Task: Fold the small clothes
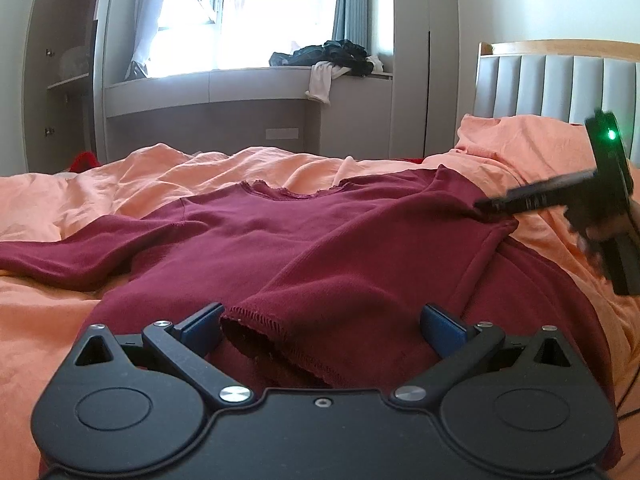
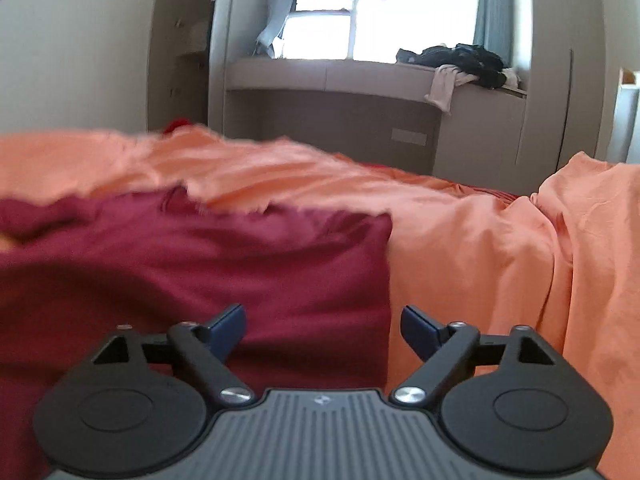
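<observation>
Left wrist view takes in the bed (image 1: 60, 320), spread with a rumpled orange sheet (image 1: 280, 168) that runs back to a grey padded headboard (image 1: 560, 84) at the bed's far right corner. Behind the bed stand a wardrobe and a window bench (image 1: 240, 84) carrying a pile of dark clothes (image 1: 328, 54) with a pale garment hanging over its edge.

On the sheet lies the maroon long-sleeved top (image 1: 260, 232), front up, its frilled neckline toward the far edge of the bed. One sleeve stretches out toward the left edge of the bed; the other sleeve (image 1: 360, 280) is folded in across the body, and its cuff (image 1: 272, 340) ends between the fingers of the left claw (image 1: 322, 322). That claw is released, its blue pads set wide on either side of the cuff and gripping nothing.

At the garment's right side, the right claw (image 1: 492, 204) reaches in with its tip at the fold of the sleeve. In the right wrist view, which is blurred, the right claw (image 2: 322, 322) is likewise spread open, holding nothing, with the top's straight folded edge (image 2: 388, 280) running between its fingers and bare orange sheet to the right.
</observation>
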`<act>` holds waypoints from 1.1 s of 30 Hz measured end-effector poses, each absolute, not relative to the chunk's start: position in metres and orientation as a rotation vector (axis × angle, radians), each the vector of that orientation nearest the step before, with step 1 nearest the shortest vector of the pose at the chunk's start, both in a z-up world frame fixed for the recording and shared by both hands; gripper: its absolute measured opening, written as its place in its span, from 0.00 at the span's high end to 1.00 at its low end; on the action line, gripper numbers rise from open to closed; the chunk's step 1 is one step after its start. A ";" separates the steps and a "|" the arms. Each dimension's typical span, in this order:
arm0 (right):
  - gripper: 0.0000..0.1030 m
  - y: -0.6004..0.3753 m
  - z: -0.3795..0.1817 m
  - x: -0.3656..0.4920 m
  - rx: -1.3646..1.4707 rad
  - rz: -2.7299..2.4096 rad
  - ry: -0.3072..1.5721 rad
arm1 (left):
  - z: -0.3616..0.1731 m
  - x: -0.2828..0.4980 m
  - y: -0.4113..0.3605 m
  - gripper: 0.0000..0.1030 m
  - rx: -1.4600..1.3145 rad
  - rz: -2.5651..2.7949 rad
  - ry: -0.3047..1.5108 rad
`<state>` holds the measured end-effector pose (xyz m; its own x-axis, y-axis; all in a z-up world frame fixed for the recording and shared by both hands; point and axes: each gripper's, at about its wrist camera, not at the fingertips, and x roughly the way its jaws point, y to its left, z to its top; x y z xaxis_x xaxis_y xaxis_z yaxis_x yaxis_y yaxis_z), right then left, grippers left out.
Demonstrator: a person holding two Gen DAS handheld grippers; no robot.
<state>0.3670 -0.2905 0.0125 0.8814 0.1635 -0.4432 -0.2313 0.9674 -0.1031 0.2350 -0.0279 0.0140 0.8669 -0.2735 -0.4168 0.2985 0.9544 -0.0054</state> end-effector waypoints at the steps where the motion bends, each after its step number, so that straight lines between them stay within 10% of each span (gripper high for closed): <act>1: 0.14 -0.287 0.008 0.366 -0.181 0.192 0.459 | 0.014 0.234 -0.027 0.00 0.060 -0.300 0.425; 22: 0.00 -0.222 0.033 0.237 -0.131 0.376 0.219 | 0.062 0.198 0.106 0.00 -0.186 0.159 0.114; 33: 0.00 -0.202 0.032 0.232 -0.126 0.438 0.134 | 0.082 0.237 0.253 0.00 -0.253 0.498 0.258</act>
<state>0.2324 -0.2021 0.0317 0.8972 0.4130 -0.1564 -0.4296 0.8982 -0.0927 0.2374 0.2534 0.0825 0.8477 0.4352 -0.3034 -0.4985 0.8491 -0.1747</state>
